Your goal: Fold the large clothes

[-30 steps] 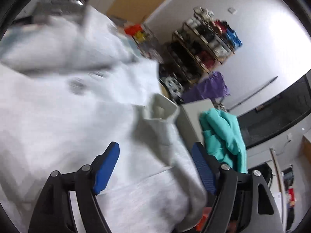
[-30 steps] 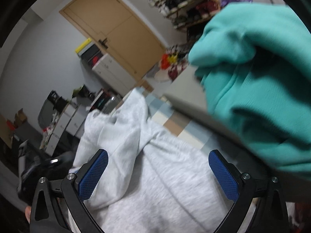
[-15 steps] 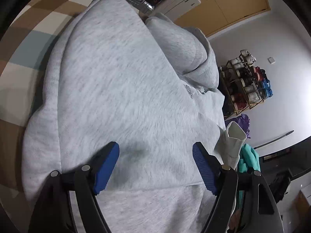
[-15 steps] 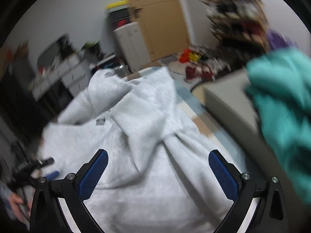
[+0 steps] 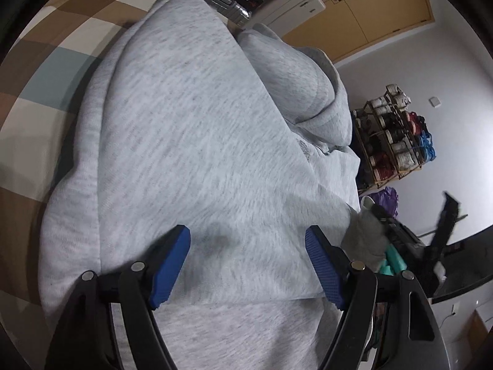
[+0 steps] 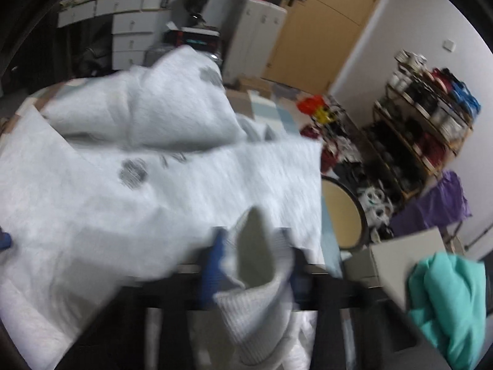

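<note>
One grey hoodie [image 5: 197, 141] lengthwise, hood far, left gripper [image 5: 248, 265] wide, right gripper [image 6: 252, 265] clamping cuff [image 6: 255, 274].

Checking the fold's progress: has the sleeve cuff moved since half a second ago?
Yes. The sleeve cuff lay on the hoodie's chest; now it sits between the right gripper's just-closed jaws.

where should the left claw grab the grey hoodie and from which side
Probably its side edge just above the hem, coming in from the checked cover. The grey hoodie lies flat and smooth under the open left claw, offering no pinch; the edge is a rounded fold.
</note>
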A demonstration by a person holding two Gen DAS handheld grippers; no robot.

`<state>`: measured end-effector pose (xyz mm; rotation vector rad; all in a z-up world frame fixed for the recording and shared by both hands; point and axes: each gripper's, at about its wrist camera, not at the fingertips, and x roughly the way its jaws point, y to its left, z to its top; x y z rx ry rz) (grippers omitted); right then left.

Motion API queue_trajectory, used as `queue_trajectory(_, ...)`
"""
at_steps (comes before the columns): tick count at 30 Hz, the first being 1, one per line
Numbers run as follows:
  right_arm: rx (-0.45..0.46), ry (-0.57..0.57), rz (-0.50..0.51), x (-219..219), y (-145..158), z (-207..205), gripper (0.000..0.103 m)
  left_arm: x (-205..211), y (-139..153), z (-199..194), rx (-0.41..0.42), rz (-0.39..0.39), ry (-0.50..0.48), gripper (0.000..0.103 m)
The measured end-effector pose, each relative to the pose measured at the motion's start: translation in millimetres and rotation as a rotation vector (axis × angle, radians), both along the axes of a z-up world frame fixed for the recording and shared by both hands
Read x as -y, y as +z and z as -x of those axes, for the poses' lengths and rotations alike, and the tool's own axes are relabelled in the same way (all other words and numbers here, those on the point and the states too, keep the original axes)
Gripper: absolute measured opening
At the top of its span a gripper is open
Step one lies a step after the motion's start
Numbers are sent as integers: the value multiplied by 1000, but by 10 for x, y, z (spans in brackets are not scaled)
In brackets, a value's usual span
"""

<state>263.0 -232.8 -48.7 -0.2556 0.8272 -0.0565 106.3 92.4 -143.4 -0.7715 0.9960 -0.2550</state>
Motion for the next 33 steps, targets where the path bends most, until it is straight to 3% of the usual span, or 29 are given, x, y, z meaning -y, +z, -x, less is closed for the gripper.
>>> queue_trajectory(2, 81, -24, -129, 149, 252, 74, 9, -13, 5, 14, -5, -35, 13, 68)
queue_trajectory(4, 189, -46, -335, 465, 510, 256, 8, 2, 22, 20, -2, -72, 31, 68)
queue_trajectory(6, 254, -98, -455, 822, 535, 437, 8, -1, 39, 16, -4, -95, 51, 68)
queue_trajectory(9, 179, -195, -598, 1282, 156, 516, 7, -38, 48, 24, -5, -105, 84, 68)
queue_trajectory(13, 43, -314, -687, 1685, -472, 728, 11, 21, 75, 28, -5, -173, 105, 68)
queue_trajectory(16, -35, -321, -662, 1781, -607, 895, 11, 117, 113, 30, -9, -282, 116, 68)
queue_trajectory(18, -55, -316, -619, 1761, -503, 955, 21, 148, 143, 42, -14, -380, 151, 68)
queue_trajectory(20, -16, -296, -508, 1665, -259, 1000, 42, 131, 133, 27, -25, -397, 168, 68)
queue_trajectory(22, 122, -236, -405, 1492, 120, 1063, 75, 102, 94, -11, -42, -430, 176, 68)
queue_trajectory(24, 198, -148, -327, 1212, 376, 1045, 89, 69, 43, -41, -47, -419, 182, 68)
queue_trajectory(26, 200, -36, -276, 921, 476, 931, 90, 55, 15, -76, -52, -419, 184, 68)
queue_trajectory(28, 131, 88, -217, 495, 437, 748, 91, 61, -9, -113, -59, -437, 177, 68)
queue_trajectory(30, 6, 174, -183, 142, 211, 518, 90, 65, -27, -134, -65, -464, 161, 68)
queue_trajectory(33, -136, 161, -79, -191, -305, 182, 89, 25, -54, -163, -71, -469, 142, 68)
